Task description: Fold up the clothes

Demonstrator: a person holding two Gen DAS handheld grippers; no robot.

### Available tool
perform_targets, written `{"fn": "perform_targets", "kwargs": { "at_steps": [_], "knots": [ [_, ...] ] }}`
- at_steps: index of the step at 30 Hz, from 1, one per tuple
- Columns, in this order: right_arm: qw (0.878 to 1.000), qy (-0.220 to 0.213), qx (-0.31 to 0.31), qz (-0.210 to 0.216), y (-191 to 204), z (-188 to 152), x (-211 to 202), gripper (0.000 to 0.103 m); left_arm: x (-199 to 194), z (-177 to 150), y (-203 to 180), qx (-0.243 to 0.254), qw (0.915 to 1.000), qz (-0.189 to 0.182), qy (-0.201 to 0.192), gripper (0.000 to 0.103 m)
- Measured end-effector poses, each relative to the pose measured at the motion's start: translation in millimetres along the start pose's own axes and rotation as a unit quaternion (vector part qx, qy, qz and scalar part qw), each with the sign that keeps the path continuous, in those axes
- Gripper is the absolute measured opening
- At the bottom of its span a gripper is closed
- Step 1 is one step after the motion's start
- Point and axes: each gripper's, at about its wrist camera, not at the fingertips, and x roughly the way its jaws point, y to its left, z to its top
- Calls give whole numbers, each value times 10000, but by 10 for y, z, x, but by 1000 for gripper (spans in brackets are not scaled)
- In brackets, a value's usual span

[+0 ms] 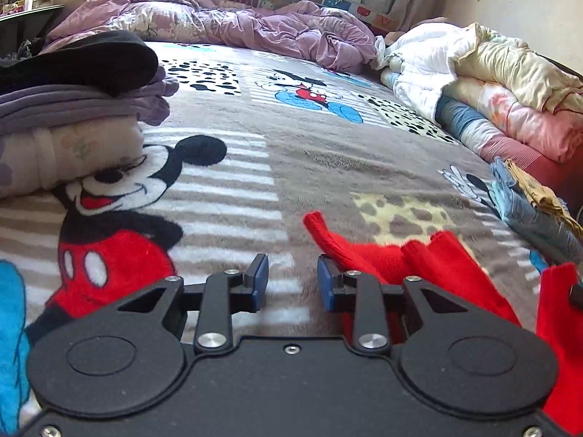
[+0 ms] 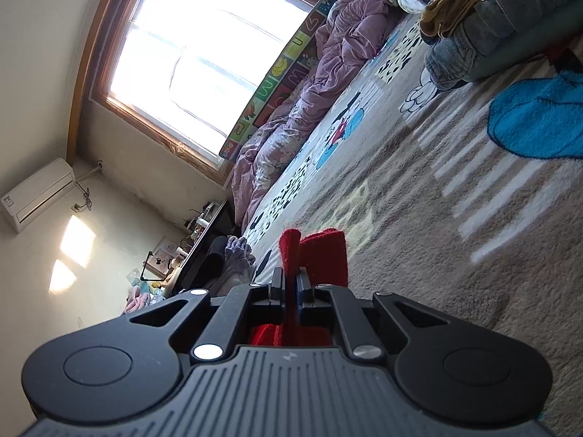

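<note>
2 grippers work over the blanket: the left gripper is narrowly parted and holds nothing, the red garment just right of it; the right gripper pinches that garment's fold. Only the right view shows the window.

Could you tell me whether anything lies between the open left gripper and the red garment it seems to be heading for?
Nothing visible does. The left gripper is open over bare blanket, and the red garment lies right beside its right-hand finger. The right gripper is shut on it.
</note>
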Motion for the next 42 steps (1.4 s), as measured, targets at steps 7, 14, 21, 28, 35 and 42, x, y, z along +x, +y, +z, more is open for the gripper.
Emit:
{"fn": "perform_targets", "kwargs": {
  "at_steps": [7, 14, 21, 28, 35, 42],
  "knots": [
    [9999, -13, 89, -72, -77, 17, 9, 10, 133, 84, -47, 60, 9999, -105, -77, 29],
    [9999, -53, 123, -93, -111, 19, 1, 10, 166, 39, -290, 618, 9978, -186, -155, 29],
    [10000, -70, 31, 42, -63, 24, -35, 10, -57, 105, -215, 633, 9972, -281, -279, 29],
    [9999, -80, 38, 76, -72, 50, -53, 10, 105, -44, -394, 1007, 9939, -414, 172, 46],
    [9999, -77, 73, 73, -100, 62, -46, 10, 85, -35, -458, 1550, 9876, 237, -122, 42],
    [9999, -57, 59, 118, -87, 51, -49, 10, 102, -63, -563, 1428, 9888, -410, -160, 29]
  ]
}}
